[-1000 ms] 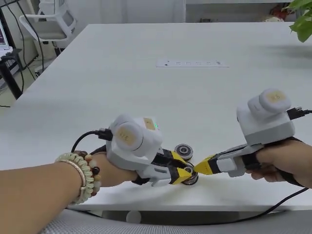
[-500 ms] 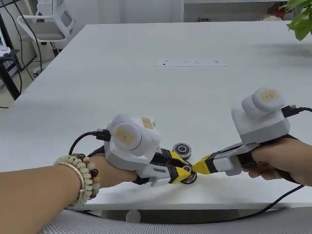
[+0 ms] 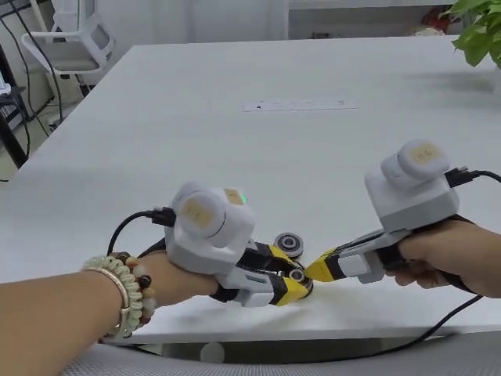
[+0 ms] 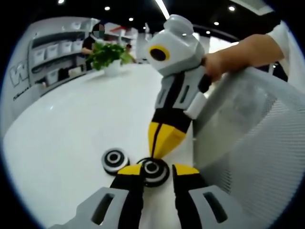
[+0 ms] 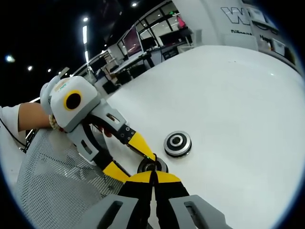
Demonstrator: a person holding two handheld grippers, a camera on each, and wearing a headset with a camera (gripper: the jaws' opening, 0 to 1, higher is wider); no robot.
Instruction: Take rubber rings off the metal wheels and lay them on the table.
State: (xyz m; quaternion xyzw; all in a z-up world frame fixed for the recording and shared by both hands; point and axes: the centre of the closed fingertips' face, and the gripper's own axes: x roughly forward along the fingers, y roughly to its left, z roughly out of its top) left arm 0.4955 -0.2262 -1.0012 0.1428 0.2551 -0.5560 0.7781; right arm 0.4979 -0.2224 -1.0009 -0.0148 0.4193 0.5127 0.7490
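A metal wheel (image 4: 153, 171) with a black rubber ring lies flat near the table's front edge. My left gripper (image 4: 157, 170) is shut on it, one yellow tip on each side. In the head view the left gripper (image 3: 296, 280) covers most of this wheel. My right gripper (image 3: 311, 272) comes in from the right, shut, its tips touching the wheel's (image 5: 152, 165) rim. Whether it pinches the ring is hidden. A second wheel (image 3: 289, 243) with its ring on lies flat just beyond, apart from both grippers.
The white table (image 3: 235, 157) stretches far ahead, with a flat white strip (image 3: 299, 105) at mid-table. A potted plant (image 3: 477, 31) stands at the far right corner and an office chair (image 3: 70, 47) at the far left. A mesh chair back (image 4: 248, 143) is beside the front edge.
The right gripper has moved slightly left, closing the small gap to the held wheel. The left gripper and both wheels have stayed in place; the head camera shifted a little.
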